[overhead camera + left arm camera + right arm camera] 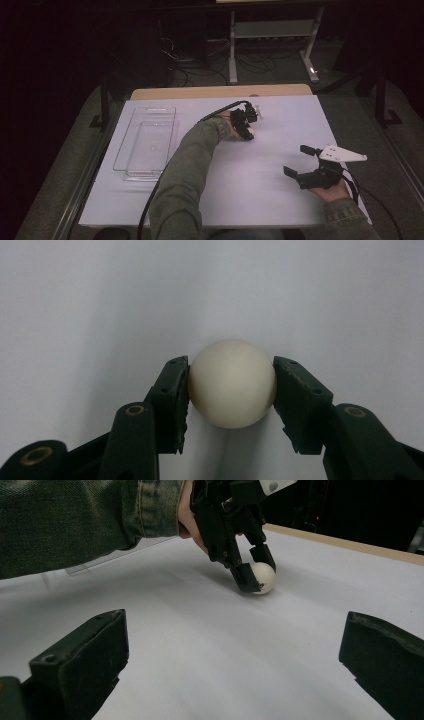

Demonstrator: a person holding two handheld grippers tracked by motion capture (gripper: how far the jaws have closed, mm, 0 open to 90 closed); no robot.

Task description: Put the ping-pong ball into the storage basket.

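Observation:
A cream-white ball (232, 383) rests on the white table top (280, 125), right of centre toward the back. My left gripper (231, 367) is shut on the ball, one black jaw pressed on each side. The high view has that gripper (247, 129) pointing down at the end of a green-sleeved forearm, the ball (249, 134) just peeking out under it. In the right gripper view the ball (263, 576) touches the table between the left gripper's fingers (247, 577). My right gripper (297, 160) hovers open at the near right, nothing between its jaws, aimed toward the ball.
A clear plastic tray (145, 142) lies empty on the table's left side. The table's wooden back edge (220, 92) borders a dark floor with cables and a metal stand. A black cable (150, 205) trails from the left gripper along the forearm.

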